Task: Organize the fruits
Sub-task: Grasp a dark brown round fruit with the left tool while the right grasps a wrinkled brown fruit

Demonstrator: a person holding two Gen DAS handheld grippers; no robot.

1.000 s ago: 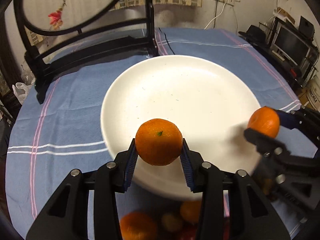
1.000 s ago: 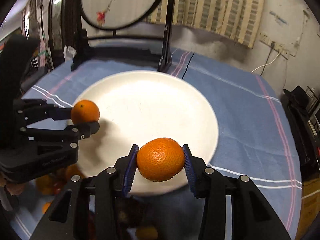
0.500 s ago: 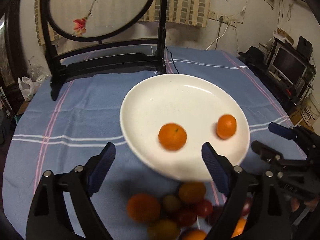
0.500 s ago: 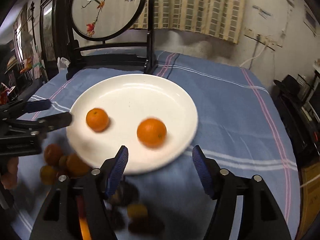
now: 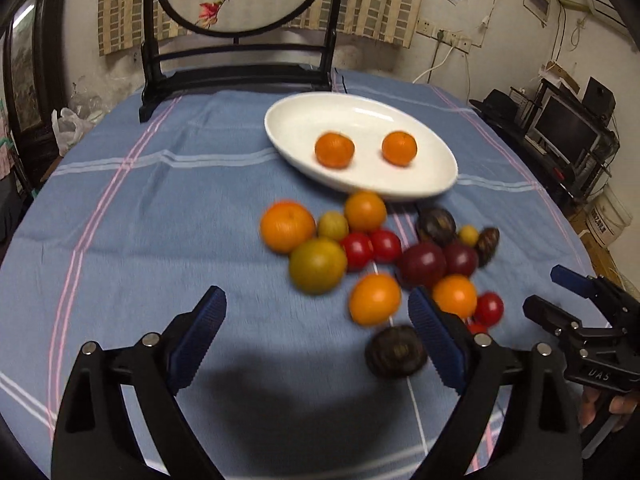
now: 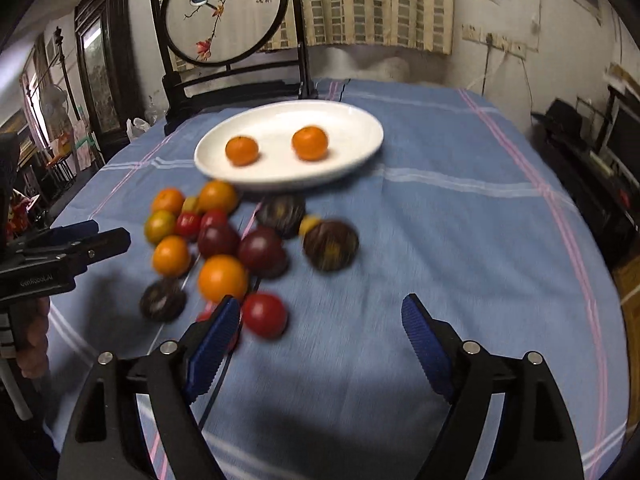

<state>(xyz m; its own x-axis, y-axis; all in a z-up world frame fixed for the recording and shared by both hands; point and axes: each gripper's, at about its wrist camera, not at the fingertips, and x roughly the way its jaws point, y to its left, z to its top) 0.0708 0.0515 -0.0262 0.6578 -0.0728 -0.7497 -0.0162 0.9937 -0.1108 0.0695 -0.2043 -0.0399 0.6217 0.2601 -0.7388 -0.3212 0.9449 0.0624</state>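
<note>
A white plate sits on the blue tablecloth with two mandarins on it, one to the left and one to the right. In front of the plate lies a loose pile of fruit: oranges, red tomatoes, dark plums and a greenish fruit. My left gripper hovers over the cloth just short of the pile, jaws opening, nothing between them. My right gripper is right of the pile, jaws opening and empty.
A black stand with a round embroidered screen rises at the table's far edge behind the plate. A dark passion fruit lies near my left gripper's right finger. A red tomato lies beside my right gripper's left finger. Shelves with electronics stand at right.
Both grippers let go of their mandarins onto the plate, opened wide and drew back toward the near side of the table. The fruit pile has come into view.
</note>
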